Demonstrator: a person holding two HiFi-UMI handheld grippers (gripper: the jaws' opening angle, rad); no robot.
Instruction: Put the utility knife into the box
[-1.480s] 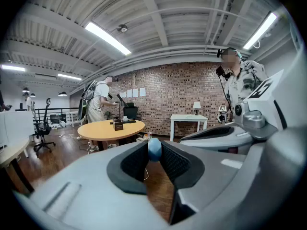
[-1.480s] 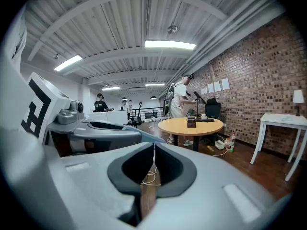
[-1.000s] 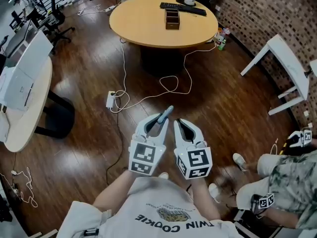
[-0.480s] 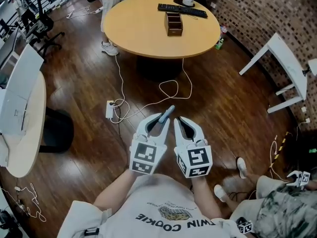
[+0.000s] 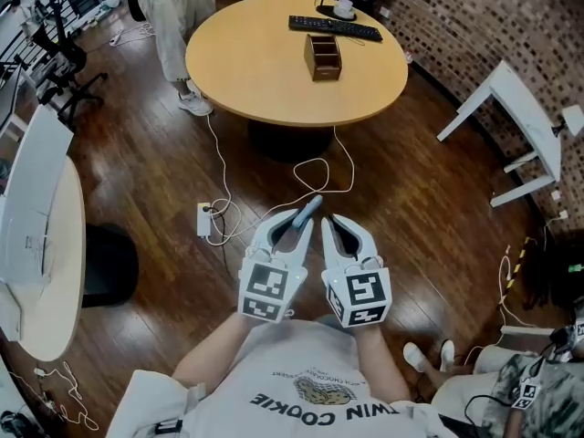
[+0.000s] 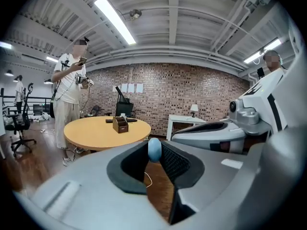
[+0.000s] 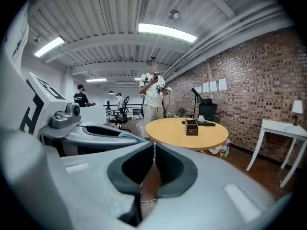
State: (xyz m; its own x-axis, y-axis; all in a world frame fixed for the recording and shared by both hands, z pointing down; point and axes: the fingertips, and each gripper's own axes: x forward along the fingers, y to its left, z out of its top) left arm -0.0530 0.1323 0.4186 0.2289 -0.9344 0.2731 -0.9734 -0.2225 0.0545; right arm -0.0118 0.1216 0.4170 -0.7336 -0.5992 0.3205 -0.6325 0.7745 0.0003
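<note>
Wooden floor (image 5: pixel 137 181) lies beneath. Left tool (image 5: pixel 290 226) clamps the slim blue-grey utility knife (image 5: pixel 308 208), its long axis pointing ahead toward the box (image 5: pixel 324 57) on the desk (image 5: pixel 246 62). Right tool (image 5: pixel 334 225) has its jaws together, empty.

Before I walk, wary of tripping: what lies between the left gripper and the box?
A white cable loops over wooden floor, then bare tabletop; head view shows it.

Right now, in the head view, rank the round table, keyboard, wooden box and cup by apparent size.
1. round table, by far the largest
2. keyboard and wooden box: too close to rank, the keyboard longer, the box bulkier
3. cup, smallest
</note>
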